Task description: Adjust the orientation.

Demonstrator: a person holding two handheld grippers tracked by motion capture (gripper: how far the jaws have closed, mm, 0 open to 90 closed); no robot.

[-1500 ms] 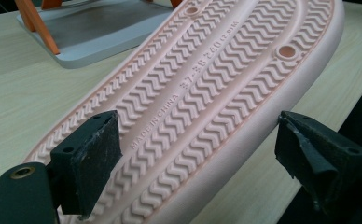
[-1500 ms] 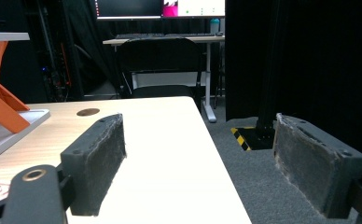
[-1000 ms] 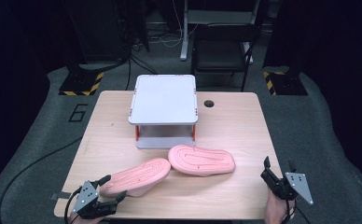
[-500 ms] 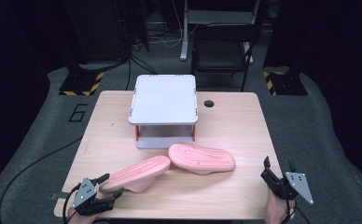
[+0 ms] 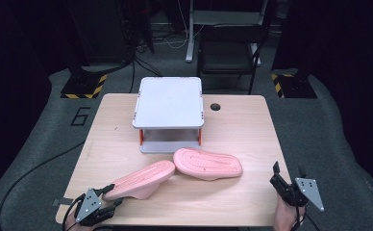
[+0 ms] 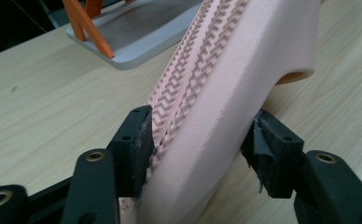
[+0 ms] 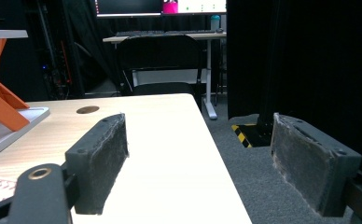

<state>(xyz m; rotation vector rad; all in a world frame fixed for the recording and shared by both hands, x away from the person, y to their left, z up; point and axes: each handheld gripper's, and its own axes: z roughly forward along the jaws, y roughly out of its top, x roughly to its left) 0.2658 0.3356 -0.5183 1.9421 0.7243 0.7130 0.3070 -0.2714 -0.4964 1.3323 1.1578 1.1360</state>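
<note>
With its jaws straddling the heel, the left gripper pinches the near pink slipper — long axis running away toward the shelf. Right gripper waits wide open, empty. A "6" marks the floor mat — no brand readable.

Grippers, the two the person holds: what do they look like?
Each gripper, left and right, is black with two chunky jaws. The jaws have bolt holes and flat pads with fuzzy, frayed edges. A grey three-cornered plate dotted with small holes sits on top of each, and a black cable trails away.
</note>
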